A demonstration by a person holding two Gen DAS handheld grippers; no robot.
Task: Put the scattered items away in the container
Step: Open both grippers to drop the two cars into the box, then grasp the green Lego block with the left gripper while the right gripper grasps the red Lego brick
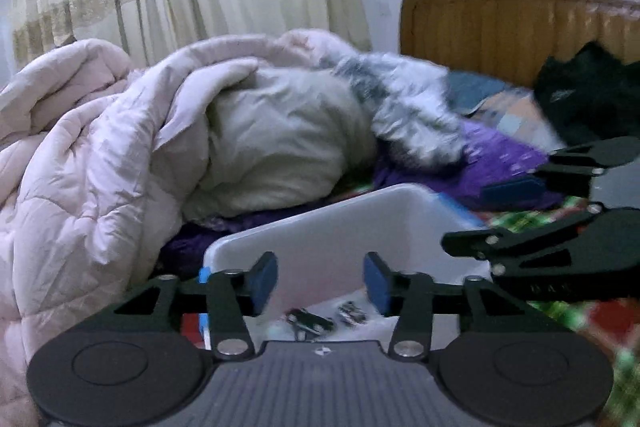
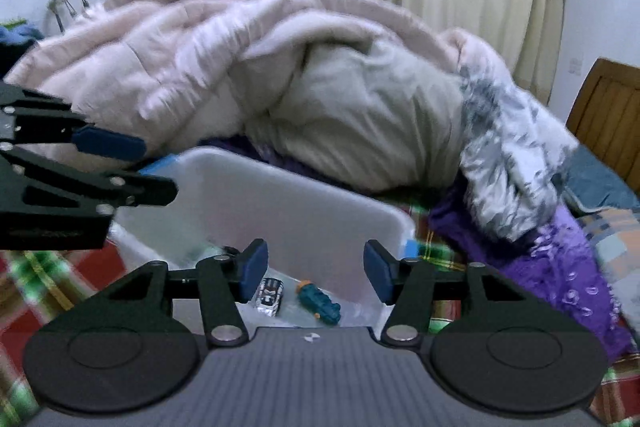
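Inside the translucent container [image 1: 320, 227], the small toys [image 1: 310, 321] in the left wrist view are smeared by blur and partly hidden behind the left gripper [image 1: 320, 283]; their kind cannot be told. In the right wrist view, that gripper's body covers the container's near wall [image 2: 384, 311], and the plaid bedcover [image 2: 60, 279] is streaked by motion at the lower left edge.

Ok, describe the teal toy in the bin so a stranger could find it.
On the bed sits a white plastic bin. On its floor, right of a silver toy car, lies the teal toy: the only blue-green piece, with an orange tip.
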